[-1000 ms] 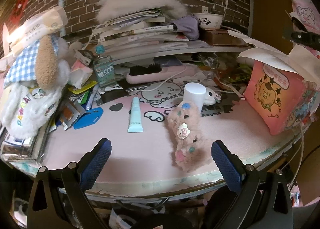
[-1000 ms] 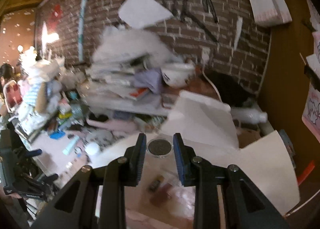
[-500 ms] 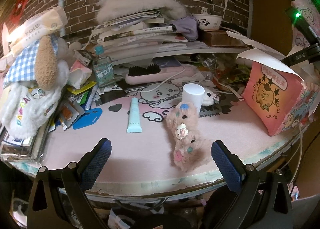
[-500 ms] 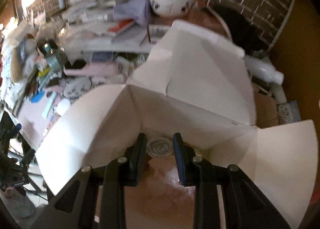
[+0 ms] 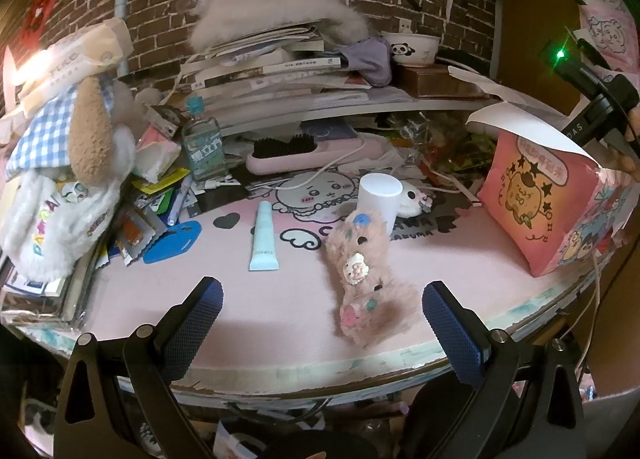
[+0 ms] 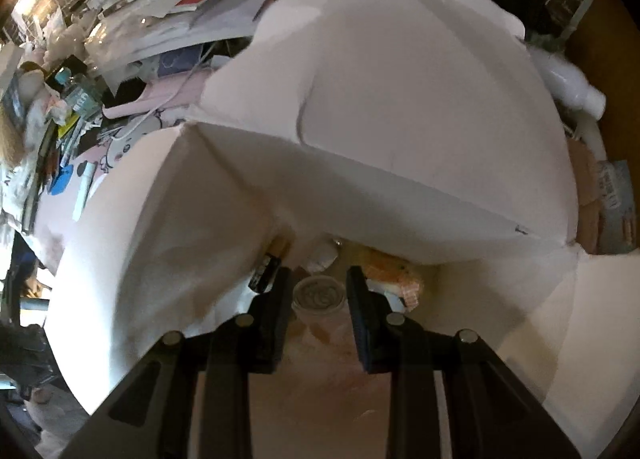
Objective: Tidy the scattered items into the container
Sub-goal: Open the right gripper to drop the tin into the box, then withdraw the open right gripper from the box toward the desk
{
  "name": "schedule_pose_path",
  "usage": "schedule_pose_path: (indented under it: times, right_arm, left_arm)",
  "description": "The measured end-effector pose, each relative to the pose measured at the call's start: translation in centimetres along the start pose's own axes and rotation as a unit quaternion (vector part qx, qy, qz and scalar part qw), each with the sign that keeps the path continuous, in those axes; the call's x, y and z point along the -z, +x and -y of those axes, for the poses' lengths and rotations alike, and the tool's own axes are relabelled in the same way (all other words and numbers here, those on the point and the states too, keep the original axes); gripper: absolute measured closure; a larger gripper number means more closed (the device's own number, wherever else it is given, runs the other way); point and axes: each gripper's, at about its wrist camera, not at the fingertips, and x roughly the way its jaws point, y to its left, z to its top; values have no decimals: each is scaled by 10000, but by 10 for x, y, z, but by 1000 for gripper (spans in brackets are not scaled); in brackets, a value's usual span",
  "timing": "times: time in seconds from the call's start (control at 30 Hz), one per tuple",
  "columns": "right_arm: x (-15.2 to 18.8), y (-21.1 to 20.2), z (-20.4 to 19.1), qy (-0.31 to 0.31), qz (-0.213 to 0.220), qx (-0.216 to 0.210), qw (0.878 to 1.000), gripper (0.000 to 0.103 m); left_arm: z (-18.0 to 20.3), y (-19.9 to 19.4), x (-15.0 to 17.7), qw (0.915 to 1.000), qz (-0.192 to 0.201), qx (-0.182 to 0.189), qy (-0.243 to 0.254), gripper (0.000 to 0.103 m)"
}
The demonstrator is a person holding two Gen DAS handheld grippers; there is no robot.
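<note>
Black claw [image 5: 320, 299], blue knurled pads [image 5: 452, 335]

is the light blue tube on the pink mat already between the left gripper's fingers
No, the light blue tube lies flat on the pink mat ahead of the left gripper, whose fingers stand wide apart around nothing.

Open pink mat [image 5: 168, 291] is seen ahead of the left gripper [image 5: 320, 319], interrupted by the furry pouch [image 5: 366, 271] and tube [image 5: 264, 237]. The right gripper [image 6: 318, 293] is hemmed in by box flaps [image 6: 400, 99]; the box floor is crowded by a dark tube [image 6: 266, 265] and orange packet [image 6: 394, 271].
</note>
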Motion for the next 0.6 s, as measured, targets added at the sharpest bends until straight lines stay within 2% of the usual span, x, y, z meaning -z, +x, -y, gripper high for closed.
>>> schedule_pose_path:
  times: [0.13, 0.2, 0.3, 0.33, 0.4, 0.6]
  right_arm:
    - [1, -2, 5, 14, 8, 101, 9999, 75]
    - [2, -4, 6, 24, 52, 147, 9999, 60]
    - [5, -13, 5, -14, 228, 158, 9996, 57]
    - [7, -17, 5, -13, 306, 122, 9995, 56]
    - [12, -29, 1, -42, 536, 59, 9985, 48]
    - [31, -63, -23, -275, 1329, 294, 9903, 47]
  left_arm:
    - [1, 0, 0, 10000, -2, 8, 10, 3]
    - [1, 0, 0, 10000, -3, 5, -1, 3]
    - [1, 0, 0, 10000, -4, -4, -21, 3]
    - [2, 0, 0, 10000, -6, -3, -24, 3]
    - [1, 0, 0, 10000, -4, -1, -16, 3]
    - [1, 0, 0, 10000, -30, -26, 2, 3]
